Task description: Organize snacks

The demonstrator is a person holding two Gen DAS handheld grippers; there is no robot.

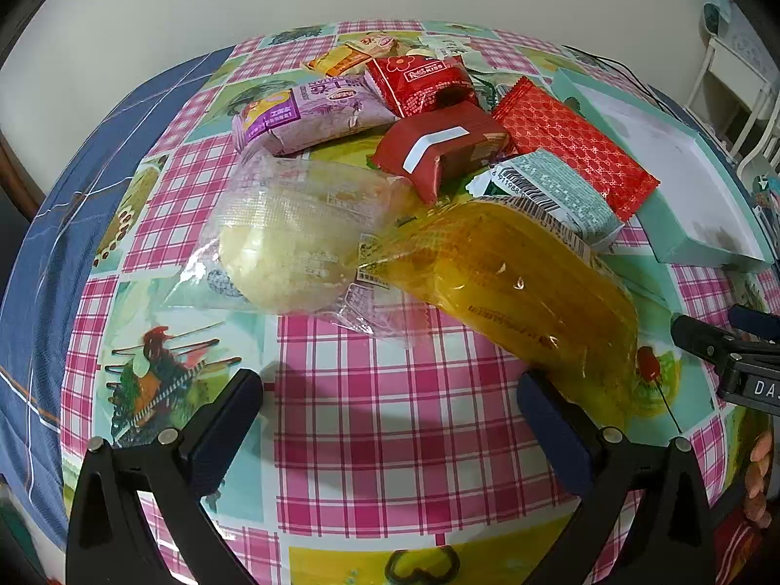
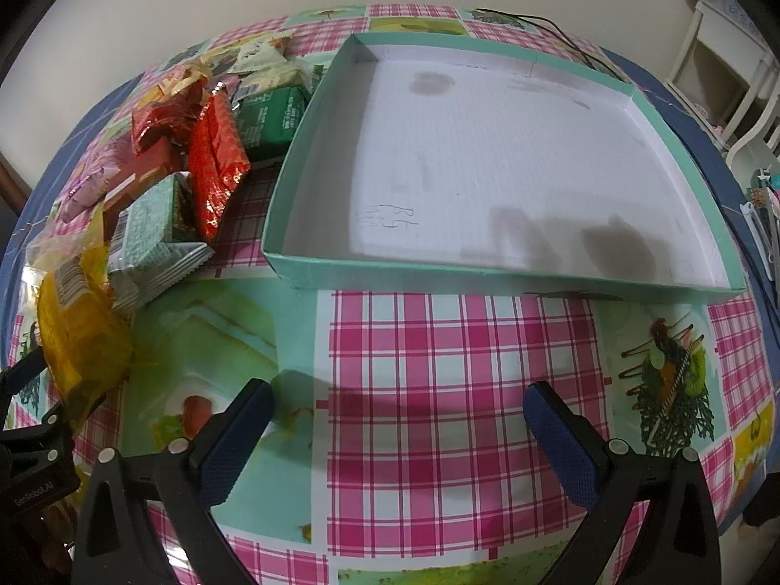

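The snacks (image 1: 414,180) lie heaped toward the counter's far left part, beside the tray (image 2: 492,273), whose mint wall runs along the far right side. Only the left wrist view shows the heap fully: a clear bun bag (image 1: 292,243) and a yellow pack (image 1: 526,292) nearest, a purple pack (image 1: 312,114) and red wrappers (image 1: 570,141) behind. Only the right wrist view shows the tray's whole white floor, bare save for grey smudges and a pencil scribble. The near stretch of counter (image 2: 438,341), pink check cloth, lies open up to its near edge. Left gripper (image 1: 390,390) stands with fingers (image 1: 229,419) spread wide, nothing between them, the right-hand finger just beside the yellow pack's near end. Right gripper (image 2: 397,414) likewise has fingers (image 2: 239,434) fully apart over bare cloth, short of the tray
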